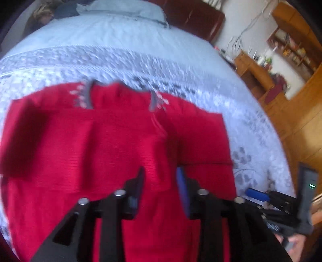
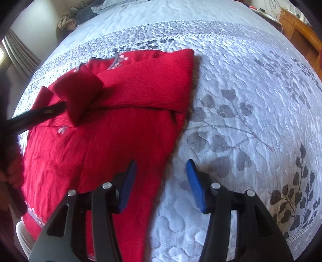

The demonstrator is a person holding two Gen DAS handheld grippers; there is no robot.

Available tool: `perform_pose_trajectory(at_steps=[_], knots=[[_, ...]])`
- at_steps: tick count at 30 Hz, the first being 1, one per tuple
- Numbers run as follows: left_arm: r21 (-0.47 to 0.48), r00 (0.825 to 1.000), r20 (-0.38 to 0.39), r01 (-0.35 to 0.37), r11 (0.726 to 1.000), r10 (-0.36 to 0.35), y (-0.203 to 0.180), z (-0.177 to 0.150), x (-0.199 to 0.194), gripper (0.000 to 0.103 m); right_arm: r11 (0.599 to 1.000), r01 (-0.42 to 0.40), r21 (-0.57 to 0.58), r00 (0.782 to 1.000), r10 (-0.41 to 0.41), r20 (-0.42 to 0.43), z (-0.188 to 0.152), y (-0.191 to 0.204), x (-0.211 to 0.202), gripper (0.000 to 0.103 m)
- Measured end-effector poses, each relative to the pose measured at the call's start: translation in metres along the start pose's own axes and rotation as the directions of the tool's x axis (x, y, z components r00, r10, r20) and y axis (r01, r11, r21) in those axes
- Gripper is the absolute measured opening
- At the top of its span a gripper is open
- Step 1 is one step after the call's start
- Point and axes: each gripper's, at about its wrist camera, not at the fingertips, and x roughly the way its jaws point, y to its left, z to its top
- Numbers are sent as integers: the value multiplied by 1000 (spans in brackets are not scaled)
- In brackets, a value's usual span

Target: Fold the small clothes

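- My left gripper [image 1: 161, 179] pinches a raised fold of the red garment [image 1: 120, 145]; in my right wrist view its black fingers [image 2: 40, 114] reach in from the left edge and the cloth, a sleeve by the look of it, drapes over their tip.
- My right gripper [image 2: 161, 181] hovers with its blue-padded fingers [image 2: 194, 183] spread wide apart, holding nothing; the left pad sits over the garment's lower right edge, the right pad over bare quilt.
- The red garment lies flat on the quilted bedspread [image 2: 251, 90], collar end away from me, its right sleeve already folded across the chest in a band.
- Small pale flower embroidery [image 1: 79, 94] flanks the grey-trimmed neckline.
- The bedspread is pale blue-white with grey leaf sprigs [image 2: 221, 125] just right of the garment.
- A pillow [image 1: 124, 9] lies at the far end of the bed.
- Wooden furniture [image 1: 255, 72] stands beyond the bed's right side; the left wrist view is blurred.
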Motion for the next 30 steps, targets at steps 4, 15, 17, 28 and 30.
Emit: perform_pose_trajectory(at_steps=[4, 15, 17, 28, 30], knots=[[-9, 987, 102, -128, 992, 128, 57, 6, -58, 46, 999, -52, -5, 999, 53, 4, 17, 19, -1, 51], [-159, 917, -60, -398, 903, 393, 171, 36, -27, 45, 987, -97, -125, 995, 93, -38, 96, 134, 34, 51], [-161, 907, -101, -421, 893, 409, 177, 33, -17, 45, 988, -83, -133, 996, 77, -55, 104, 145, 48, 51], [-167, 921, -121, -386, 907, 370, 188, 29, -7, 49, 1000, -10, -24, 1000, 11, 11, 96, 100, 43, 7], [-153, 917, -114, -397, 905, 383, 184, 29, -8, 49, 999, -48, 19, 999, 49, -5, 79, 76, 29, 22]])
